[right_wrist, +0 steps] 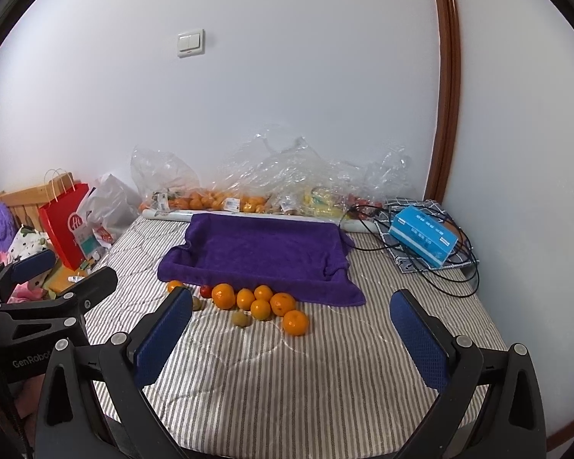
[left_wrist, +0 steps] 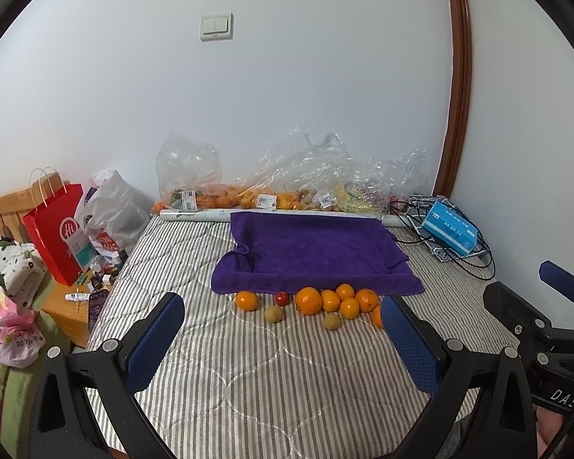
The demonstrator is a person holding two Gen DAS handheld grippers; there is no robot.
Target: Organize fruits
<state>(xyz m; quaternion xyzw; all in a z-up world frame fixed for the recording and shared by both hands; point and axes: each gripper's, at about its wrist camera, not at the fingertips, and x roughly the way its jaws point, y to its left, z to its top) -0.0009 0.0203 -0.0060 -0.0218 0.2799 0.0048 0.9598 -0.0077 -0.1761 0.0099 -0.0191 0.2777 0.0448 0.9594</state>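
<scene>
We list: loose oranges (left_wrist: 308,300), one small red fruit (left_wrist: 282,298) and two brownish ones (left_wrist: 273,313) — on the striped bedcover (left_wrist: 248,375), just before the purple towel (left_wrist: 310,256). Our left gripper (left_wrist: 283,340) and right gripper (right_wrist: 292,338) — jaws spread, empty.

- Our right gripper (right_wrist: 291,340) hangs wide open above the striped bedcover (right_wrist: 287,390).
- Ahead we see oranges (right_wrist: 262,304) clustered against the purple towel (right_wrist: 260,252).
- Our left gripper (right_wrist: 63,271) sits far left.

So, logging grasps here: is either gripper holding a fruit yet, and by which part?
Nothing is held. The left gripper and right gripper both have open, empty jaws, short of the oranges.
</scene>
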